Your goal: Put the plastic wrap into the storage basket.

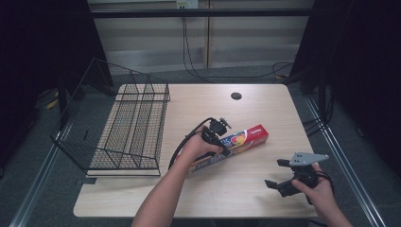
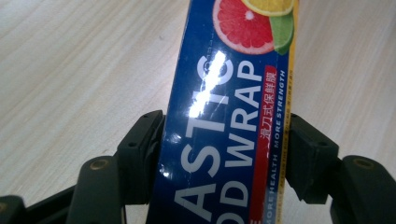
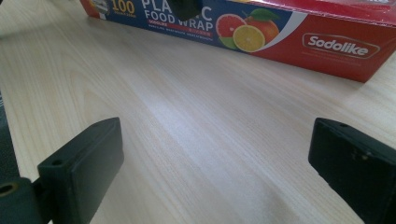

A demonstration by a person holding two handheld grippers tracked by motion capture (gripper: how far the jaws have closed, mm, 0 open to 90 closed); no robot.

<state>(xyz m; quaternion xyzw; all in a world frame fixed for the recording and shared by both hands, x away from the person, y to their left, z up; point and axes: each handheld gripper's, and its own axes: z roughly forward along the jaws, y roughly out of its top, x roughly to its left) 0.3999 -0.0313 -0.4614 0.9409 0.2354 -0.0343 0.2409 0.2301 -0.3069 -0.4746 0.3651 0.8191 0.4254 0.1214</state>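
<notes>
My left gripper (image 2: pixel 224 158) pinches the wrap box (image 2: pixel 229 116) mid-table; right gripper (image 3: pixel 215 172) idles spread. Next, I'd lift toward the basket (image 1: pixel 118 127).

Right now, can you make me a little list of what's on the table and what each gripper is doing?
table: pale wood
box: plastic food wrap box, lying flat mid-table
basket: black wire basket, on the table's left side
left gripper: jaws pressed against both sides of the box
right gripper: open, holding nothing, near the box

Dim room around a pale wooden table (image 1: pixel 265 189)

Grey carpet floor (image 1: pixel 42 189) lower left; beige panelled wall (image 1: pixel 246 42) top centre; dark curtains (image 1: pixel 28 56) upper left.
</notes>
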